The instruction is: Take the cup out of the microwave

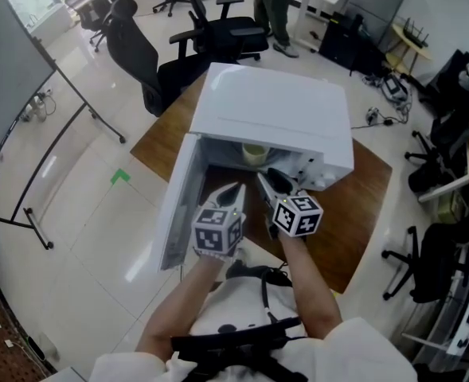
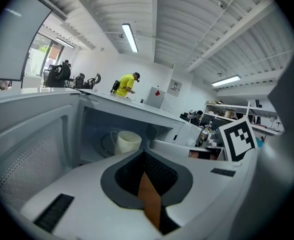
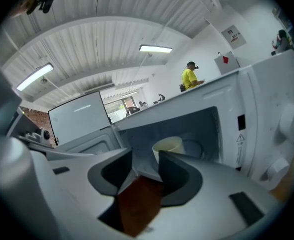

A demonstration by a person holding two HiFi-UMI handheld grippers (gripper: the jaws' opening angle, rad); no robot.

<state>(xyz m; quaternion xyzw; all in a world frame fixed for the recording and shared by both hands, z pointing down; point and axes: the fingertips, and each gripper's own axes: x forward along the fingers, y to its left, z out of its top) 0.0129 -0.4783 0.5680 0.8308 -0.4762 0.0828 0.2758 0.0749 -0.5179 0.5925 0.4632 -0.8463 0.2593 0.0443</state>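
Head view looks down on a white microwave (image 1: 270,110) that sits on a brown wooden bench (image 1: 365,213). Its door (image 1: 178,205) hangs wide open at the left side of the picture. The cup (image 1: 254,154) is inside the microwave, near the middle of the dark space. It is a pale cream cup and it stands upright on a round plate (image 2: 105,145). In the left gripper view I can see its handle on its left side.

I hold both tools side by side in front of the open microwave, and both point into it. My left hand-held gripper (image 1: 236,188) is pressed together. Its two jaws meet at the tips and there is nothing between them. The cup shows beyond it, a bit to the left.

My right hand-held gripper (image 1: 272,175) is spread a little. I can see a small gap between its jaws, and nothing is in the gap. In the right gripper view the cup stands past the jaws, and the right jaw hides part of it. Neither tool touches the cup.

Behind the bench are black chairs (image 1: 146,62) on a shiny pale floor (image 1: 99,213). A person (image 3: 189,77) in a yellow top stands far back in the room.
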